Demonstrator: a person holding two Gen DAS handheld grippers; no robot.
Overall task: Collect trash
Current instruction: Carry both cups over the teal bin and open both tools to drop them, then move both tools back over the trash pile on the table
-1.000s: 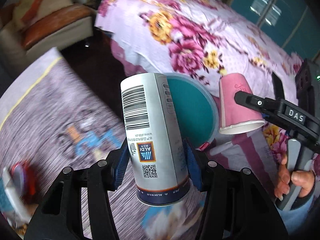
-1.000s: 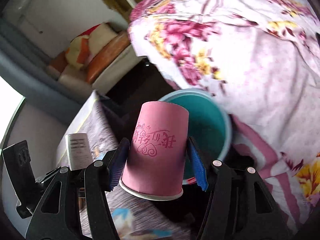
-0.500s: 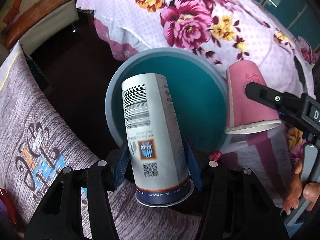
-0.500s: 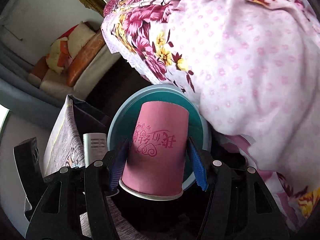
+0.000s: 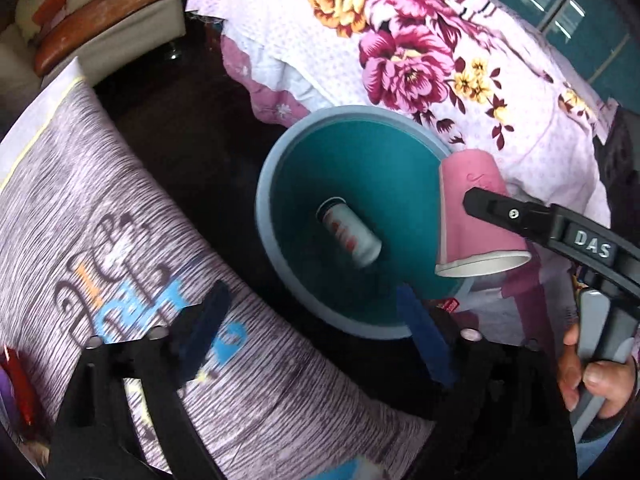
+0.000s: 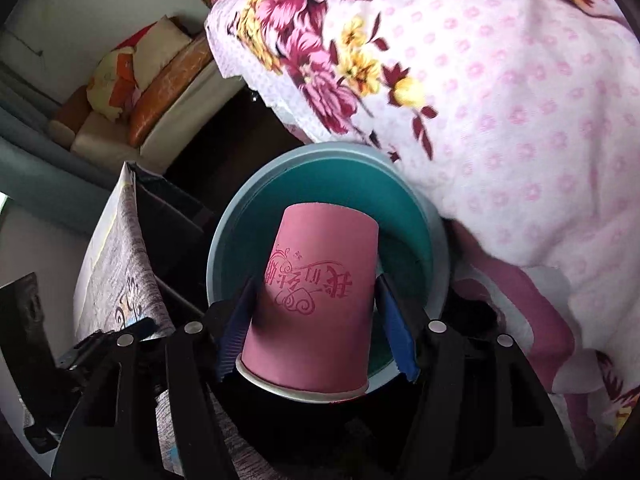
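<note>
While the left hand-held gripper (image 5: 308,324) is opening with nothing between its jaws, its white can (image 5: 349,233) in the teal bin (image 5: 269,216), the right hand-held gripper (image 6: 316,332) is loosening around the pink paper cup (image 6: 320,300) (upside down, over the bin's mouth), so releasing comes next.

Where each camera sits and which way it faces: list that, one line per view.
Left wrist: on the left gripper, looking steeply down into the teal bin at the white can; jaws opening, empty; a hand shows.
Right wrist: on the right gripper, looking down at the bin past the pink cup between its opening jaws.
Shared: bin, cup, floral bedspread.
</note>
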